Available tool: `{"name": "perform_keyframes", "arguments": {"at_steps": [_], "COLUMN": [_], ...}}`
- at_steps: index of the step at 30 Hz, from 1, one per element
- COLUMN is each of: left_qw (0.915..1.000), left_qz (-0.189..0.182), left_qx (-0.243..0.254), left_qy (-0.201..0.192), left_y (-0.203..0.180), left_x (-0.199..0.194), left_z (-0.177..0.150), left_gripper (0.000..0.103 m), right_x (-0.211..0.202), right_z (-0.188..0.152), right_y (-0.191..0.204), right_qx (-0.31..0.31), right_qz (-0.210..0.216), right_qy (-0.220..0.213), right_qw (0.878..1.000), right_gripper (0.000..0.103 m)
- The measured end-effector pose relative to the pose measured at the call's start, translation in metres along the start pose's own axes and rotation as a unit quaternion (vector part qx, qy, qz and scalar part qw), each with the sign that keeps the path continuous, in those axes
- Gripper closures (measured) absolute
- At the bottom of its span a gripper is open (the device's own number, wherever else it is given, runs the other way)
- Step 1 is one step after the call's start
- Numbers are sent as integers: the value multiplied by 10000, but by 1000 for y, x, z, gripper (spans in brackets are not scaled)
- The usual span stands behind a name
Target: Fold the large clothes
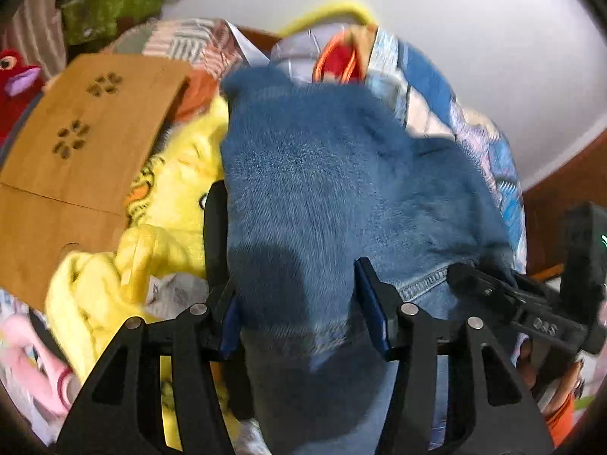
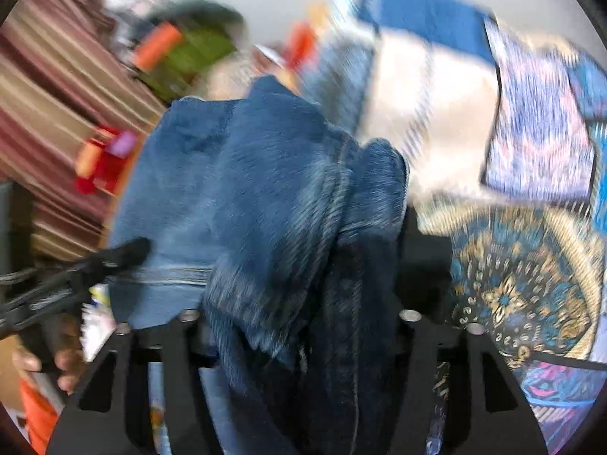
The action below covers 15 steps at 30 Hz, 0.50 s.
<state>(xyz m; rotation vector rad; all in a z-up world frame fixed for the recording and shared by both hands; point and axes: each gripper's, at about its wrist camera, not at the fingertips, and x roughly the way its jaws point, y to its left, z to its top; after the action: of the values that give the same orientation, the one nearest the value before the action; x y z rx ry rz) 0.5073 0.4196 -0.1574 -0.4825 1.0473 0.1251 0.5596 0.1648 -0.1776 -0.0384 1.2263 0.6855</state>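
Blue denim jeans (image 1: 322, 174) fill the left wrist view, lying over a heap of bedding. My left gripper (image 1: 289, 225) points down with the denim packed between its fingers, both blue pads against the cloth. At the right edge the other gripper's frame (image 1: 531, 295) lies on the hem. In the blurred right wrist view a thick bunch of the jeans (image 2: 273, 189) drapes over my right gripper (image 2: 303, 235) and hides its left finger. Only a dark right finger (image 2: 411, 235) shows beside the cloth. The left gripper's frame (image 2: 76, 269) and a hand (image 2: 57, 364) appear at the left.
A wooden board with flower cutouts (image 1: 76, 132) lies left of the jeans, beside a yellow fleece garment (image 1: 163, 235). A patterned blue quilt (image 1: 474, 132) (image 2: 531, 284) lies on the right. A red plush toy (image 1: 15, 76) and a striped curtain (image 2: 49, 113) stand at the left.
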Motion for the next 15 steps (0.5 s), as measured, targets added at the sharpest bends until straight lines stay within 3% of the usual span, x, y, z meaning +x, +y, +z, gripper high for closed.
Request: {"name": "perform_keyframes", "arguments": {"at_steps": [2, 4, 9, 13, 15], "left_qw": [9995, 9989, 9977, 9921, 9882], "left_qz": [-202, -95, 165, 534, 643], "left_qx": [-26, 99, -21, 469, 723], "left_qy": [-224, -446, -653, -1031, -1184], "left_y": [7, 3, -3, -16, -24], "left_x": [1, -2, -9, -29, -40], "left_z": [-6, -9, -16, -42, -66], "left_gripper": [36, 30, 29, 30, 29], "right_x": [4, -5, -47, -67, -69], "right_z": [-6, -12, -27, -37, -45], "right_y": [-18, -30, -21, -11, 2], "right_qx": [211, 300, -122, -491, -958], "right_qz": [191, 213, -419, -844, -1191], "right_qy": [-143, -260, -584, -825, -975], "right_qw": [9995, 9990, 9973, 9918, 9834], "right_gripper": [35, 29, 26, 26, 26]}}
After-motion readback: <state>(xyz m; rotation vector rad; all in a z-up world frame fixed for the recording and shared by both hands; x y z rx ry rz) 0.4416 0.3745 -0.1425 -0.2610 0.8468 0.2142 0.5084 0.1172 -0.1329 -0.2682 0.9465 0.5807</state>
